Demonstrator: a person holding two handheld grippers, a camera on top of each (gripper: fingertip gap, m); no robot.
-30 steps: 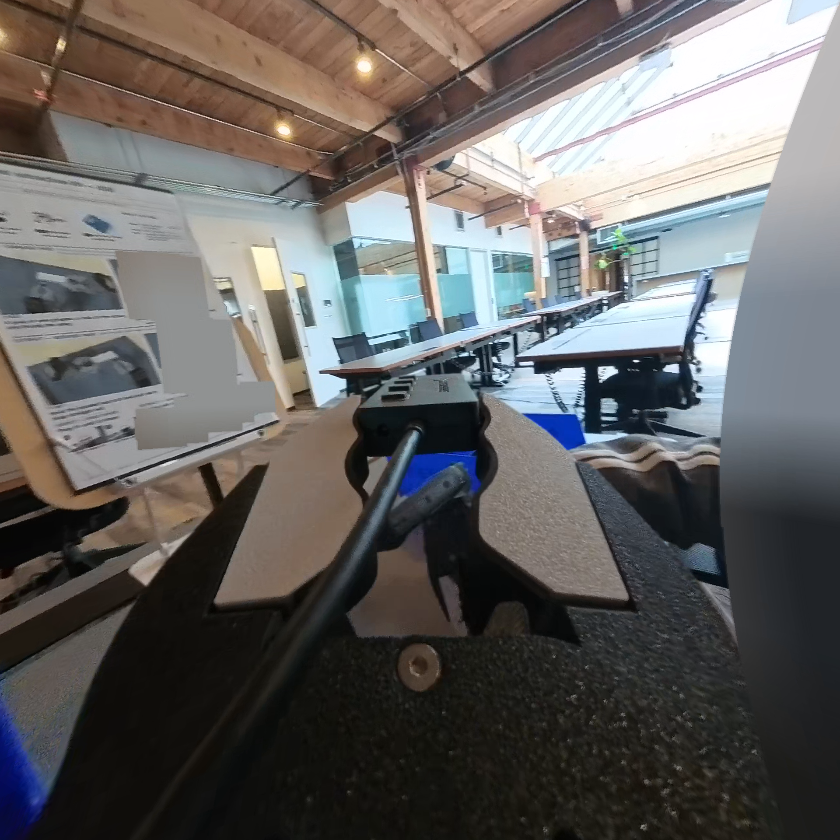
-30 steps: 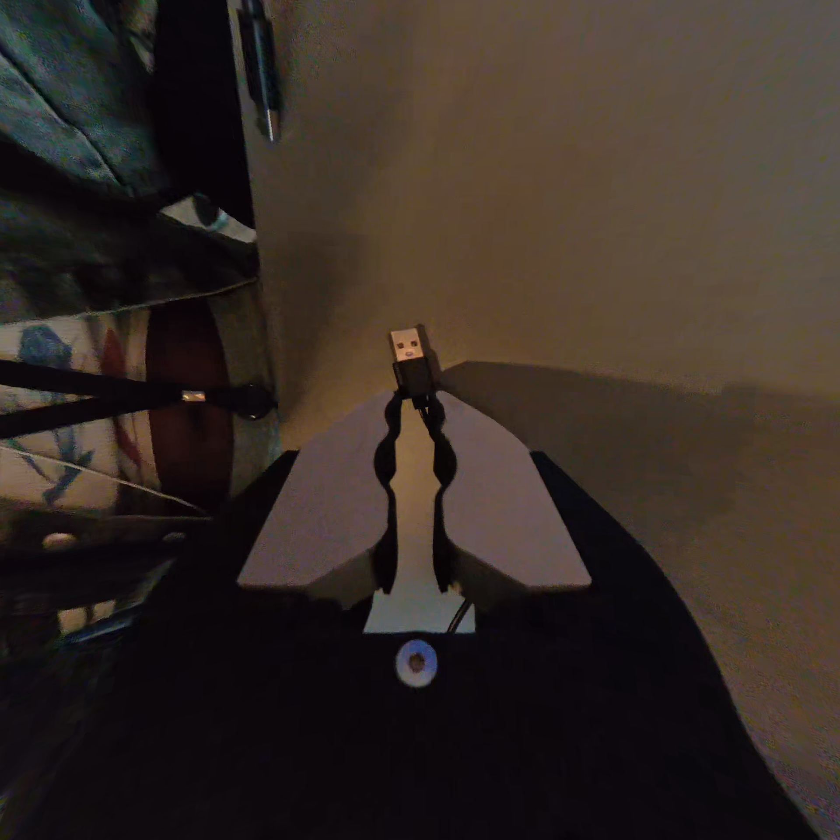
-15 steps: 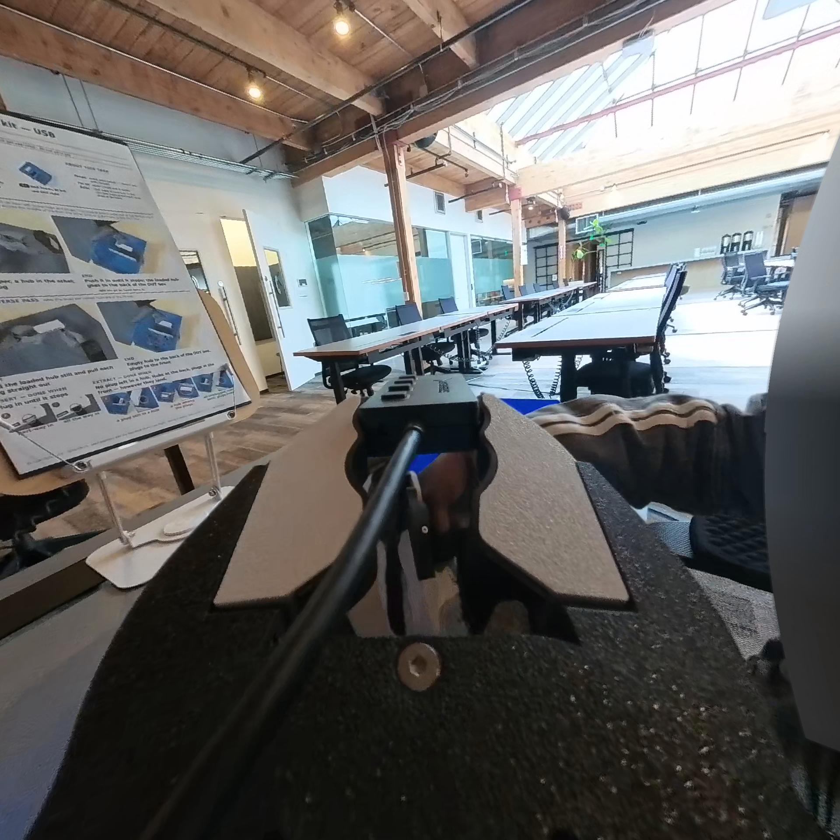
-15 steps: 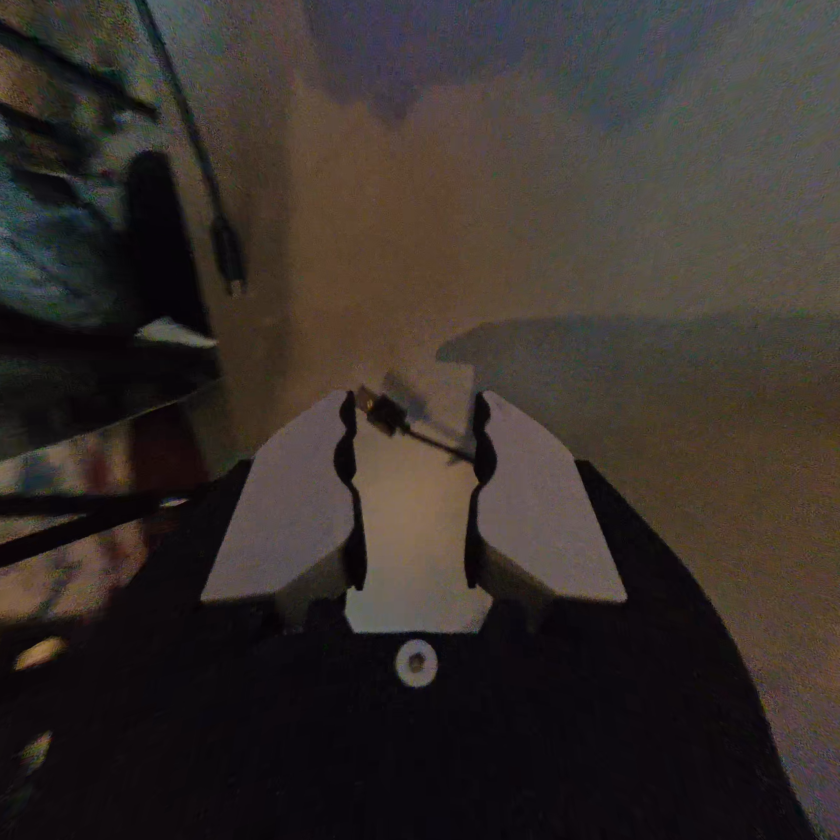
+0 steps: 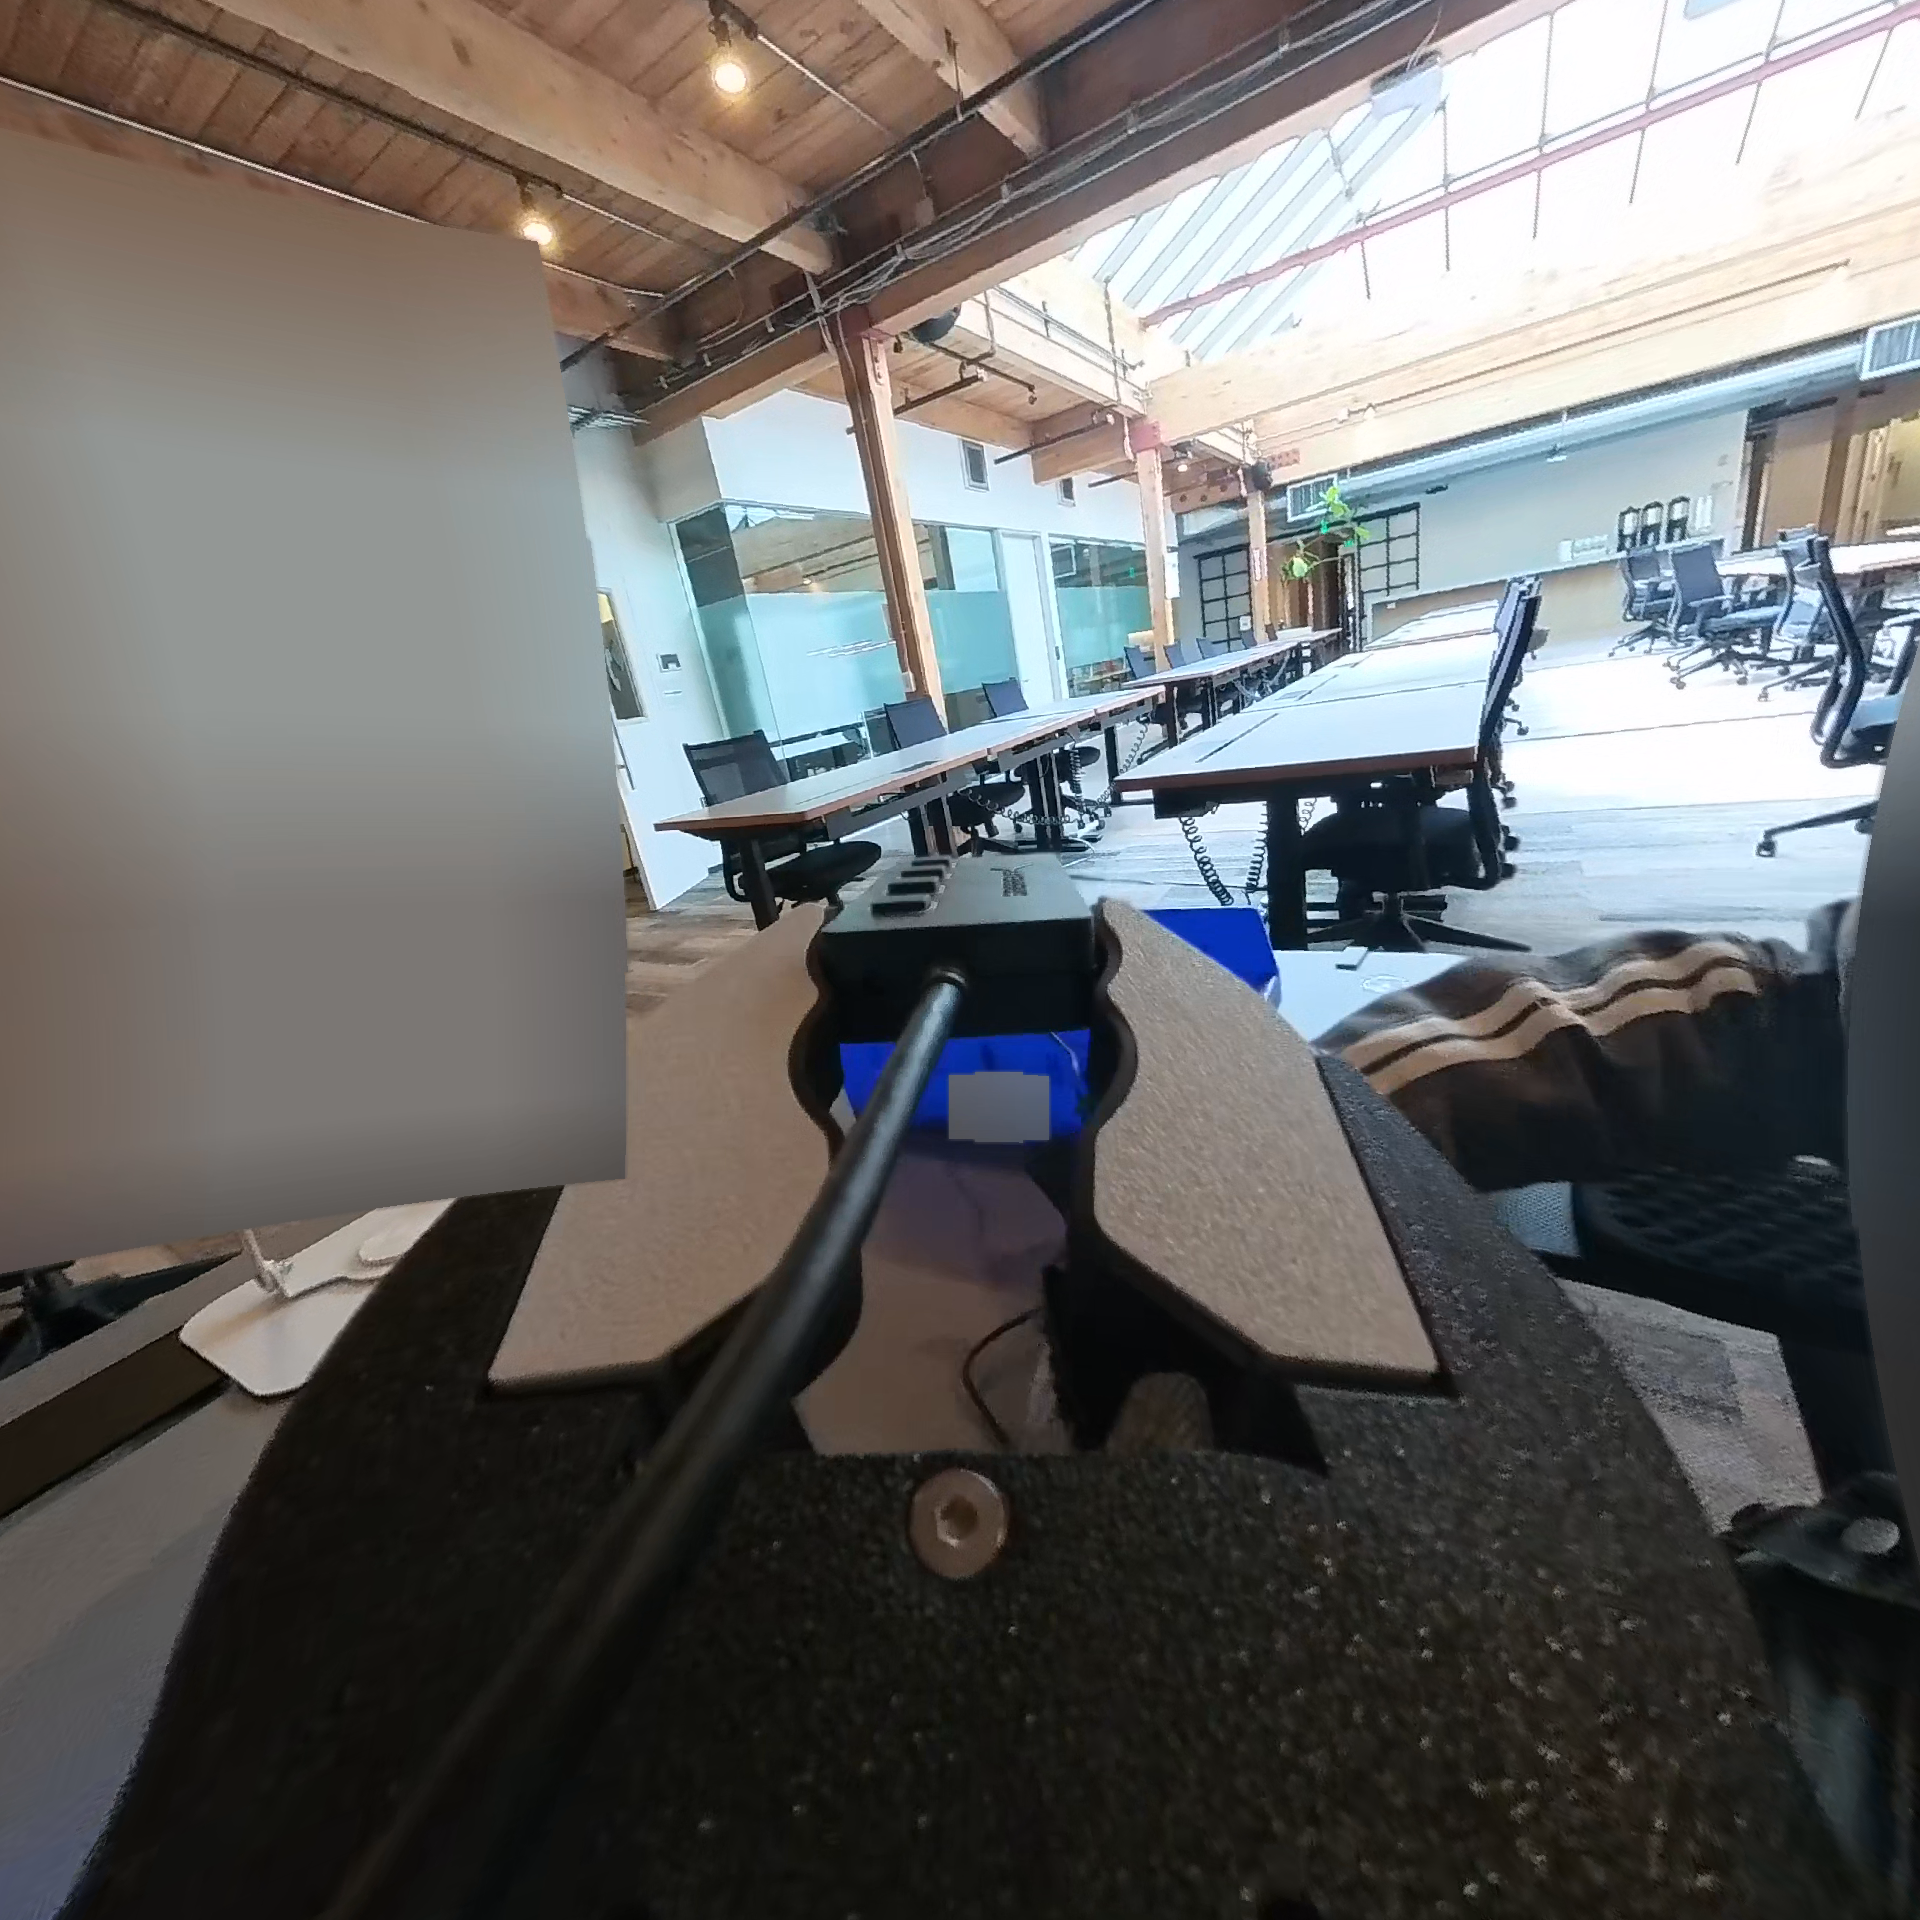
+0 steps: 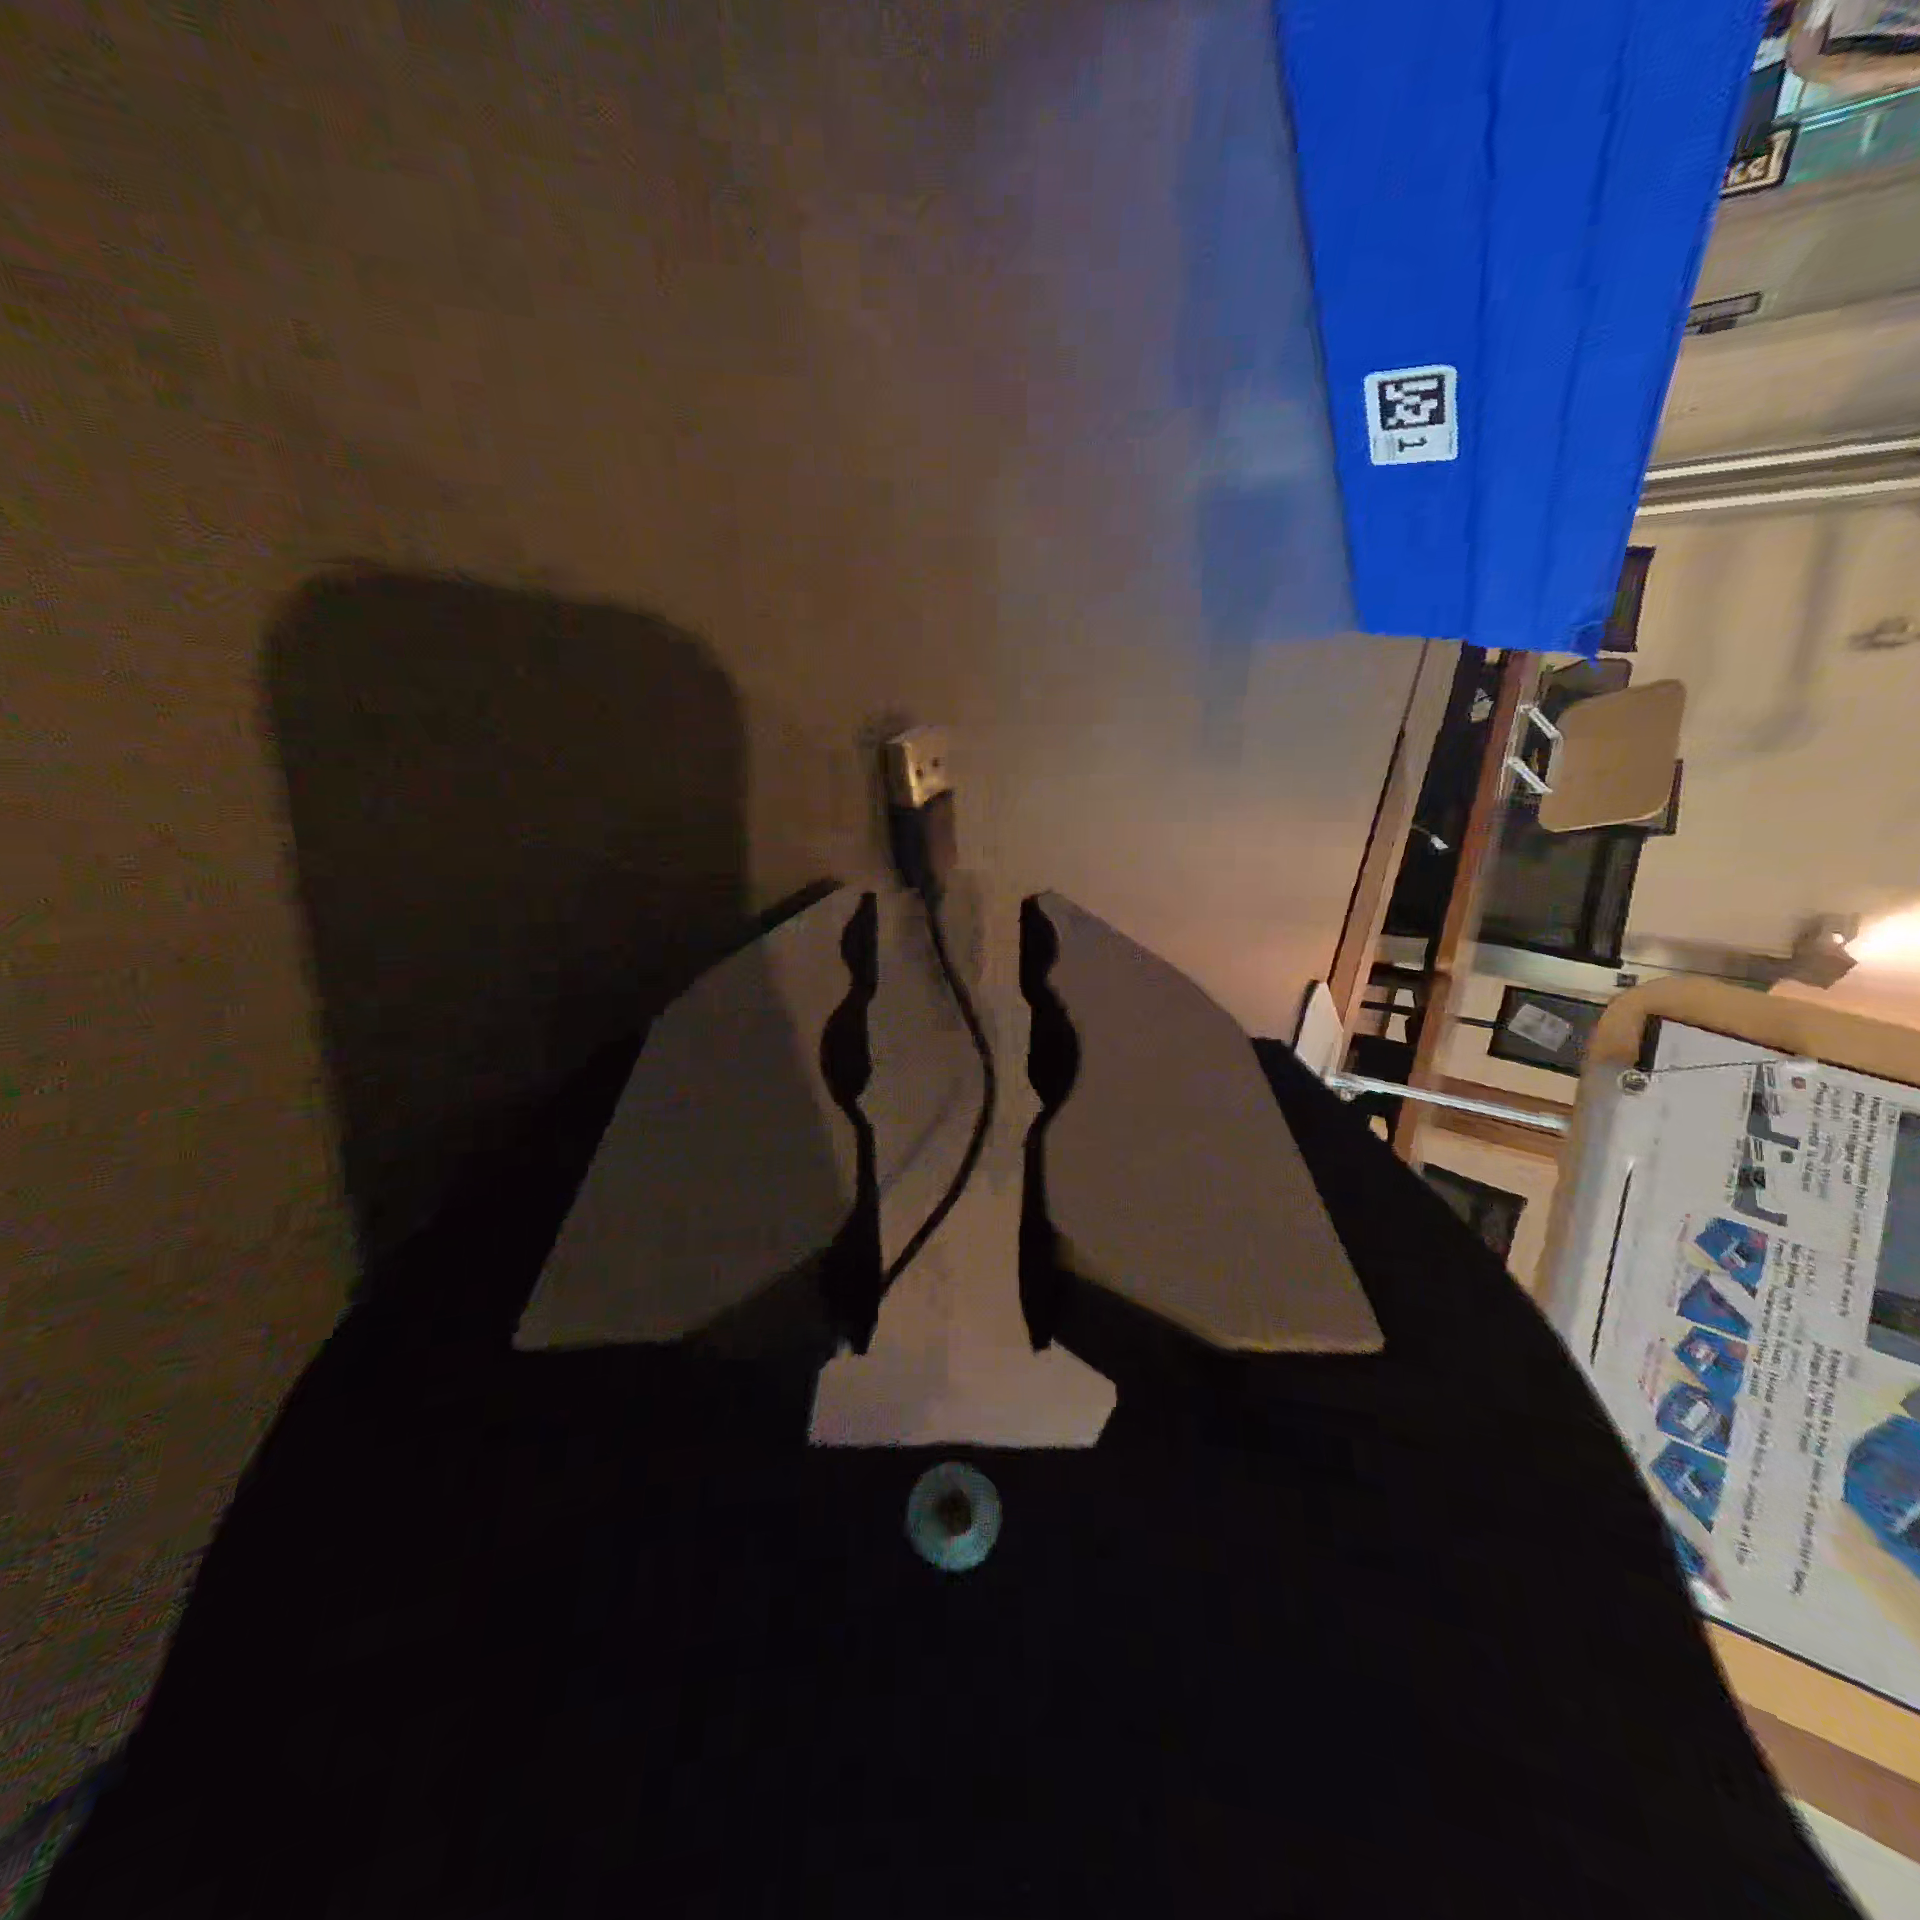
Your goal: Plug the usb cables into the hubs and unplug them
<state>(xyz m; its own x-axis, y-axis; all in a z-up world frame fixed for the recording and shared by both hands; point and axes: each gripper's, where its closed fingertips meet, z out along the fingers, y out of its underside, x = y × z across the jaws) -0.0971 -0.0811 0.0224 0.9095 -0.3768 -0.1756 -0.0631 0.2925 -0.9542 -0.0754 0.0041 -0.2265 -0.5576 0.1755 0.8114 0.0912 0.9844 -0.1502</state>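
In the left wrist view my left gripper [image 5: 961, 935] is shut on a black USB hub [image 5: 977, 894]. Both pads press its sides, and it is held level above the table. The hub's thick black cable [image 5: 862, 1143] runs back between the fingers. Several ports on its top are bare. In the right wrist view my right gripper [image 6: 945, 904] is open just above the table [image 6: 520, 364]. A USB plug [image 6: 920, 790] lies flat on the table just past the fingertips. Its thin black cable [image 6: 971, 1070] trails back between the fingers, and neither pad touches it.
A blue bin [image 6: 1507, 312] with a square marker stands to the right of the plug; it also shows behind the hub [image 5: 1210, 940]. An instruction board [image 6: 1766, 1299] stands on the table. A person's striped sleeve [image 5: 1558, 1039] is at the right.
My right gripper held the USB plug a second ago, then opened and let it go. The plug now lies on the table ahead of the fingers. My left gripper kept its hold on the hub.
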